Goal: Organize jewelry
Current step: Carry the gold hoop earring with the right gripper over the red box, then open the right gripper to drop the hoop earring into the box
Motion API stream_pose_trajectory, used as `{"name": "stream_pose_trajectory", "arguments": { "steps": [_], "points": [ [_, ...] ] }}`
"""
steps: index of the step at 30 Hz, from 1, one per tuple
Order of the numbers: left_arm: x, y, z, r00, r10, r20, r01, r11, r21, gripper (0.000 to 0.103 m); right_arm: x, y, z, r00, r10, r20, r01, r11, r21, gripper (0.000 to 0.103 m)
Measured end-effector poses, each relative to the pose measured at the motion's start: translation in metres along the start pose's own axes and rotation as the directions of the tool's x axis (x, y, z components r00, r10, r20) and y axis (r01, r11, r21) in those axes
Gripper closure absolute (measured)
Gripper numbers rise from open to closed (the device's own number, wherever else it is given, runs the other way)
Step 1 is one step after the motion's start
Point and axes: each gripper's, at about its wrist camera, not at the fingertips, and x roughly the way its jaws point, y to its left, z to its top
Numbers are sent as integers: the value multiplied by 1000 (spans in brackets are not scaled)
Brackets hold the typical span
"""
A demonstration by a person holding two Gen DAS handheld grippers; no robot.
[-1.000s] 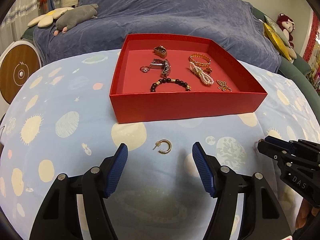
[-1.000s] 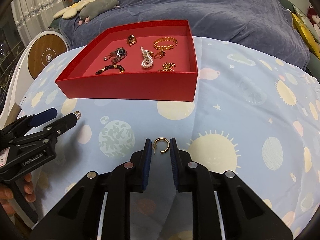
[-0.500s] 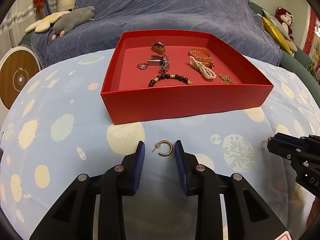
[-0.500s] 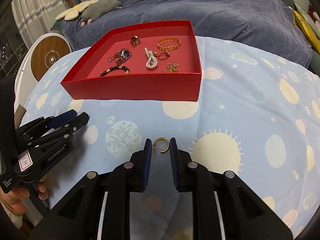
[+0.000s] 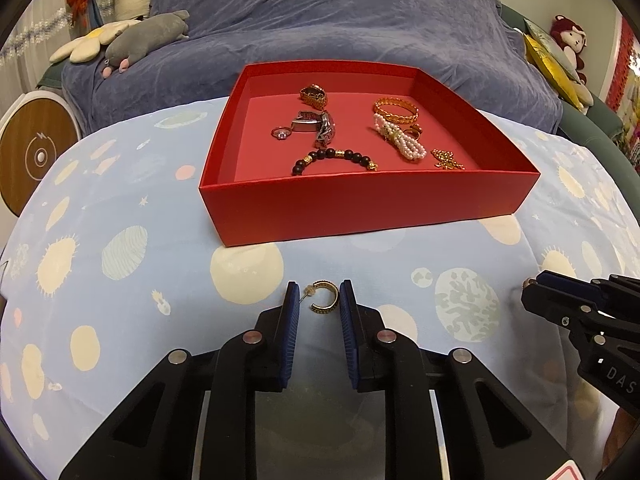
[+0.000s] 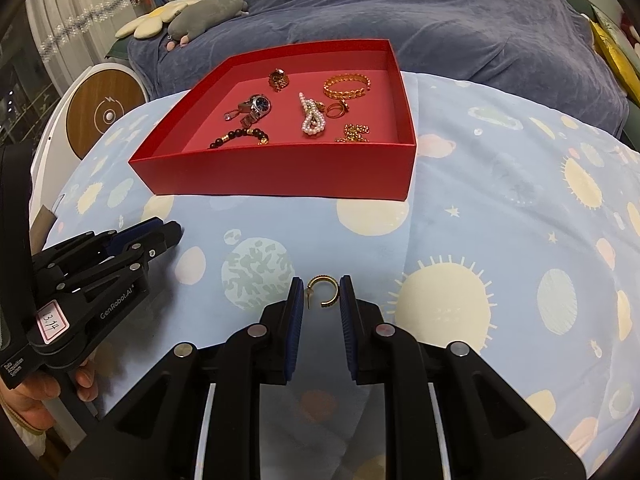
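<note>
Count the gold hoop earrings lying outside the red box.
2. One earring sits between the jaws of the left gripper, which have just been closing on it; the other earring is clamped in the right gripper. None looks hidden.

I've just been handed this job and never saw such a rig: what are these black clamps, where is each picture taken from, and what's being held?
There is no robot. A person holds a two-finger gripper in each hand, and each has a camera looking along its fingers. One picture is from the left gripper, the other from the right gripper; each view also shows the other gripper at its edge. Both are over a space-print cloth, with a red box of other jewelry beyond. The left jaws have just been closing, and their blue pads pinch a hoop earring. The right pads pinch a second earring. I can't tell whether either is lifted off the cloth.
</note>
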Motion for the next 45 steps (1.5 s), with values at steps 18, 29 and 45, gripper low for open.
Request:
{"name": "stream_pose_trajectory", "arguments": {
  "steps": [18, 29, 45],
  "points": [
    [-54, 5, 67, 989, -109, 104, 110, 994, 4, 85, -44, 12, 76, 987, 47, 153, -41, 998, -40, 85],
    [15, 12, 123, 995, -61, 81, 63, 998, -18, 85, 27, 3, 148, 990, 65, 122, -71, 996, 45, 85],
    [91, 14, 178, 998, -70, 8, 70, 996, -53, 85, 99, -23, 182, 999, 29, 14, -30, 995, 90, 85]
  ]
}}
